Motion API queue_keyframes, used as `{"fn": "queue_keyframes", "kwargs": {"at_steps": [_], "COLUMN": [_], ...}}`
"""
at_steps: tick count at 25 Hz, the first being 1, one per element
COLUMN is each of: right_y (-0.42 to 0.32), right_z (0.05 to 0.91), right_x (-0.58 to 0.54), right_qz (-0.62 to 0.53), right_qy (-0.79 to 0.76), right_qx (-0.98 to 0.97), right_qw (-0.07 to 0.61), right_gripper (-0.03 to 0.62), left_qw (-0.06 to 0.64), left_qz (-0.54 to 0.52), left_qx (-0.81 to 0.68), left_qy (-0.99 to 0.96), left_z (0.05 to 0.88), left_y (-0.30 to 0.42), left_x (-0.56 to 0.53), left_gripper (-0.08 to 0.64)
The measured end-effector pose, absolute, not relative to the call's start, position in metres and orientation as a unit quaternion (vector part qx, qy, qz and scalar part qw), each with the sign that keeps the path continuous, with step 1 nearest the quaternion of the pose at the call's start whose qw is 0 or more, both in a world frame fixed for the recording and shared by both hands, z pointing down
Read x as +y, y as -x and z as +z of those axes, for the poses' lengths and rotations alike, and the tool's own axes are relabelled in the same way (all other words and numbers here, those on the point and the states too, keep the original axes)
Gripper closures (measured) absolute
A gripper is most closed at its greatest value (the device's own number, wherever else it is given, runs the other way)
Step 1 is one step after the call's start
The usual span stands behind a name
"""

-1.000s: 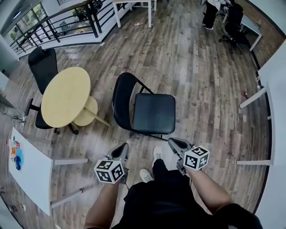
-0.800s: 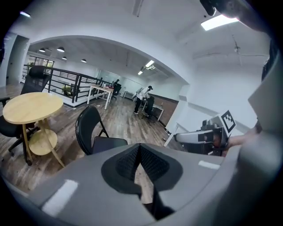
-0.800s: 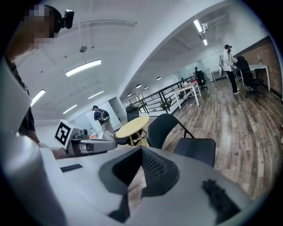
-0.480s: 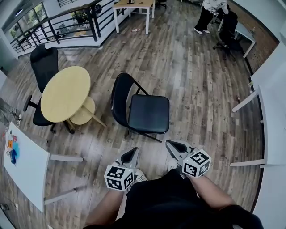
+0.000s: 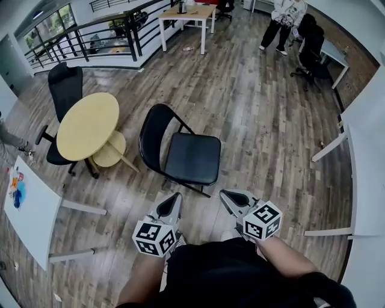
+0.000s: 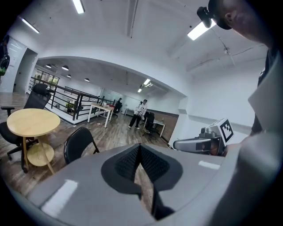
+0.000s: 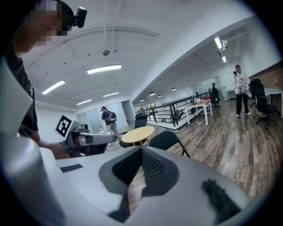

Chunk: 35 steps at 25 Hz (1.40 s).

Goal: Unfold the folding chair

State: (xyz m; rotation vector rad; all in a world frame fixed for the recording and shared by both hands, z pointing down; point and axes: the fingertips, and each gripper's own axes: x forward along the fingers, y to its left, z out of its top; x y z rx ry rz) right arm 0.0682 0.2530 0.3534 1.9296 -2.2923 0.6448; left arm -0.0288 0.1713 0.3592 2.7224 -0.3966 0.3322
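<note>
In the left gripper view, the folding chair (image 6: 78, 141) shows its backrest only. The seat and lower frame lie behind the left gripper (image 6: 140, 146). In the right gripper view, the right gripper (image 7: 141, 150) likewise covers everything below the backrest.

In the head view:
- The round table (image 5: 87, 125) masks much of the black office chair (image 5: 65, 87) (backrest fully visible).
- The right edge cuts the white table (image 5: 368, 180).
- The coloured items (image 5: 15, 187) on the second white table (image 5: 33, 216) are too small to identify.
- The top edge crops the standing person (image 5: 284, 12).
</note>
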Motion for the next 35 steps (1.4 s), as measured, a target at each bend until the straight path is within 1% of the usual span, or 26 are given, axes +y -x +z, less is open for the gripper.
{"fn": "queue_keyframes", "kwargs": {"at_steps": [3,6,10,22,35], "right_y": [-0.082,-0.088,-0.094,-0.089,-0.08], "right_z": [0.357,0.362,0.373,0.38,0.385], "right_x": [0.272,0.285,0.29,0.276,0.267], "right_qz": [0.22,0.226,0.232,0.239,0.244], "right_qy": [-0.631,-0.634,-0.644,-0.647,-0.638], "right_qx": [-0.743,-0.739,-0.729,-0.724,-0.73], "right_qw": [0.029,0.023,0.011,0.008,0.014], "right_gripper": [0.588,0.588,0.588,0.588,0.588], "left_qw": [0.174,0.191,0.187,0.154,0.152], "left_qz": [0.139,0.159,0.177,0.18,0.182], "left_qx": [-0.133,-0.122,-0.11,-0.108,-0.107], "left_qy": [-0.966,-0.961,-0.96,-0.965,-0.965], "left_z": [0.365,0.376,0.38,0.37,0.371], "left_y": [0.013,0.005,-0.003,-0.005,0.004], "left_x": [0.195,0.216,0.226,0.203,0.195], "left_gripper": [0.552,0.552,0.552,0.552,0.552]}}
